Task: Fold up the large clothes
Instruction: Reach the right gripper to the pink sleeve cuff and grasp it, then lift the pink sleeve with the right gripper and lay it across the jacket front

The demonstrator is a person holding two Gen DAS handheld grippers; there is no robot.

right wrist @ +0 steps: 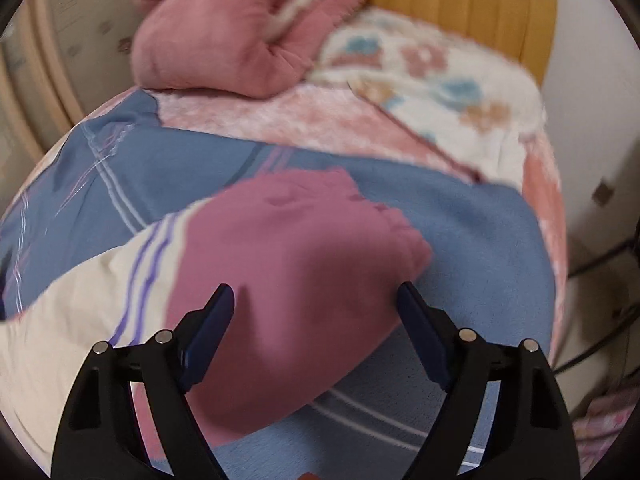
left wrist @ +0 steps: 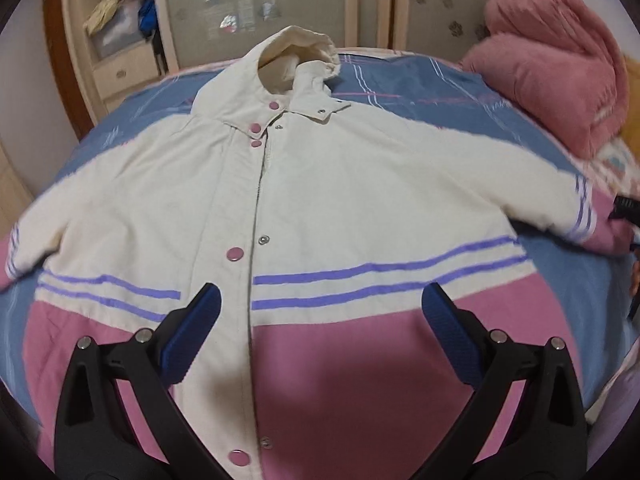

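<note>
A cream hooded jacket [left wrist: 320,184] with a pink hem, purple stripes and pink snaps lies front-up and spread flat on the blue bedspread [left wrist: 404,80], sleeves out to both sides. My left gripper [left wrist: 320,300] is open and empty above the pink hem, near the front placket. My right gripper [right wrist: 316,300] is open above the pink cuff of the jacket's right-hand sleeve [right wrist: 304,248], its fingers either side of the cuff, not closed on it. The right gripper also shows as a dark shape at the sleeve end in the left wrist view [left wrist: 626,210].
A folded pink quilt [left wrist: 552,76] sits at the bed's far right corner, also in the right wrist view [right wrist: 240,28]. A floral blanket [right wrist: 440,76] lies by the yellow headboard [right wrist: 460,4]. A cream wardrobe [left wrist: 280,0] stands behind the bed.
</note>
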